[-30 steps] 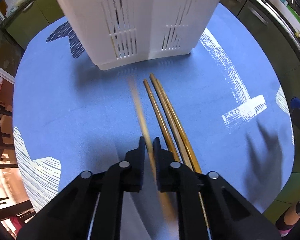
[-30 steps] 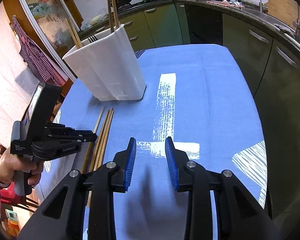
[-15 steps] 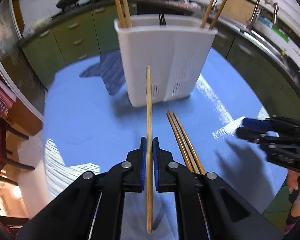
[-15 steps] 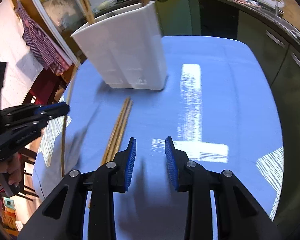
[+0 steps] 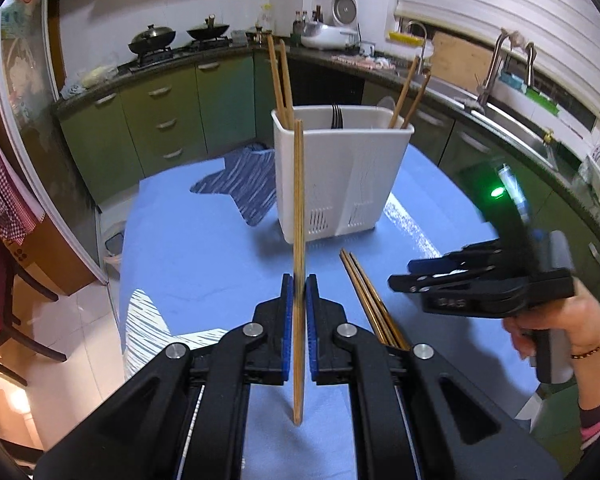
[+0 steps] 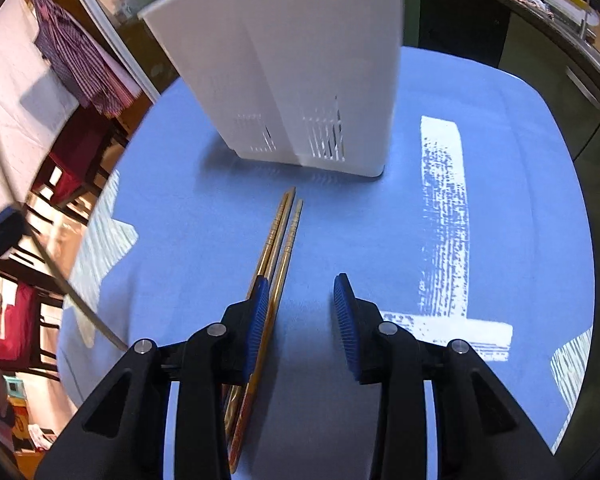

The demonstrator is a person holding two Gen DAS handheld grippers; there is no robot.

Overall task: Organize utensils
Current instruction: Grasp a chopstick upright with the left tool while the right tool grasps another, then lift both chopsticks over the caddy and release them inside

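**One chopstick lifted, three left on the cloth**

A slim, straight wooden chopstick (image 5: 298, 216) stands nearly upright, pinched between the ribbed blue pads of the left gripper (image 5: 299, 286), whose fingers are closed tight on it. Its upper end reaches the rim of the white plastic utensil holder (image 5: 340, 176) behind it. That holder is a tall, smooth-walled box with slotted vents near its base; more chopsticks lean out of both ends, and dark fork tines show in the middle.

The loose chopsticks (image 6: 278, 248) lie together on the table, side by side, tapered and ringed near their tips, which point toward the holder. The right gripper (image 6: 302, 312) hangs over them with its fingers at a moderate gap, having just been opening; its left pad sits over the bundle, nothing is between the pads but cloth.

The table wears a matte blue cloth (image 6: 508, 168) printed with rough white brush strokes. A hand (image 5: 556, 324) grips the right gripper's handle.
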